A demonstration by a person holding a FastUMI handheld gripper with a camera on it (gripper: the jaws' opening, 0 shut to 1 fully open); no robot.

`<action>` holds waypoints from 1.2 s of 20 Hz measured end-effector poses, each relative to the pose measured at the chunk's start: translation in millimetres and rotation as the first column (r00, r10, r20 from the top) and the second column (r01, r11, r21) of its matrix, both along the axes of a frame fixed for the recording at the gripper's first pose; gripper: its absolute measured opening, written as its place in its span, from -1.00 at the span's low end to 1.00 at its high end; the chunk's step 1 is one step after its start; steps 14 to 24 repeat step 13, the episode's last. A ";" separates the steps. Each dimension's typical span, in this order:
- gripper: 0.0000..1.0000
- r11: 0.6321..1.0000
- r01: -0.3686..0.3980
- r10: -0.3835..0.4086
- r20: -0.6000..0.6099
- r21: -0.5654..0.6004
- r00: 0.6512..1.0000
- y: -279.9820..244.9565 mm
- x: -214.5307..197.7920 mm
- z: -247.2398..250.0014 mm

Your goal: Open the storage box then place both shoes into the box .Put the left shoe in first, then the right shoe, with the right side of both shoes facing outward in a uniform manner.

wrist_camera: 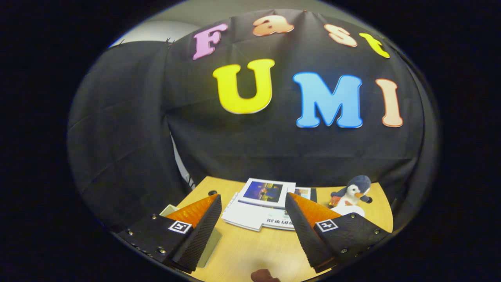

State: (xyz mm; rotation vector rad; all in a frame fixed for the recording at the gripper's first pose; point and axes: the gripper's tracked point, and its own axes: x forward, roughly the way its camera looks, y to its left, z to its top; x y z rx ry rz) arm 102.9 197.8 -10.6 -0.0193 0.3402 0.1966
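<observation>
Behind the left finger a pale box edge point(172, 209) peeks out – what it is, I cannot tell. The tongs point(252, 211) stand wide open, holding nothing, above the wooden table point(254, 246). Just ahead lie booklets point(260, 207) – beyond the right finger sits a plush penguin point(352, 194).

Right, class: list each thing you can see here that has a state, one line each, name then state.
Two-finger gripper: open, fingers apart, holding nothing.
Stack of white printed papers: lying flat on the wooden table, beyond the fingers.
Grey-and-white plush penguin: sitting upright, beyond one finger.
</observation>
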 end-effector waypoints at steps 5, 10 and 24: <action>0.98 0.992 0.127 -0.128 0.236 0.018 0.963 -47.5 -4.7 52.5; 0.99 0.991 0.135 -0.130 0.273 -0.002 0.953 -40.0 -8.7 54.2; 0.99 0.990 0.142 -0.133 0.265 -0.016 0.955 -34.2 -10.8 51.2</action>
